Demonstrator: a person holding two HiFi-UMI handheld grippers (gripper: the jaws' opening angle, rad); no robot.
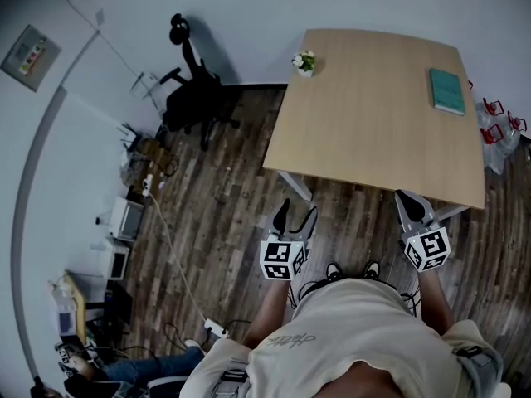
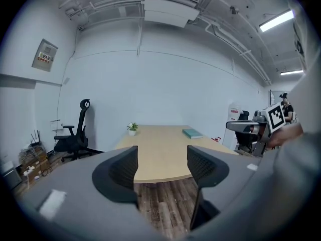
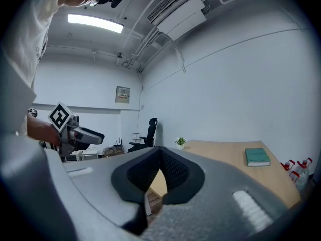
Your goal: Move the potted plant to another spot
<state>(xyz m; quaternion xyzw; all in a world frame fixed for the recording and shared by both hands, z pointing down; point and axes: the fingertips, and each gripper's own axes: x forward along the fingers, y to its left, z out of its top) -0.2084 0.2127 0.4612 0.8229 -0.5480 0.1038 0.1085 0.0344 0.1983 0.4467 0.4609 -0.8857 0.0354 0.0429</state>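
Note:
A small potted plant (image 1: 304,61) with green leaves in a white pot stands at the far left corner of the wooden table (image 1: 373,139). It also shows in the left gripper view, plant (image 2: 132,128), and in the right gripper view, plant (image 3: 179,142). Both grippers hang over the floor just short of the table's near edge, far from the plant. My left gripper (image 1: 296,212) is open, with nothing between its jaws (image 2: 161,164). My right gripper (image 1: 411,199) is shut and empty, its pads meeting at the tips (image 3: 160,150).
A teal book (image 1: 446,90) lies at the table's far right. A black office chair (image 1: 195,98) stands left of the table by the wall. Bottles with red tops (image 1: 498,114) sit beyond the right edge. Boxes, devices and cables (image 1: 133,214) crowd the floor at left.

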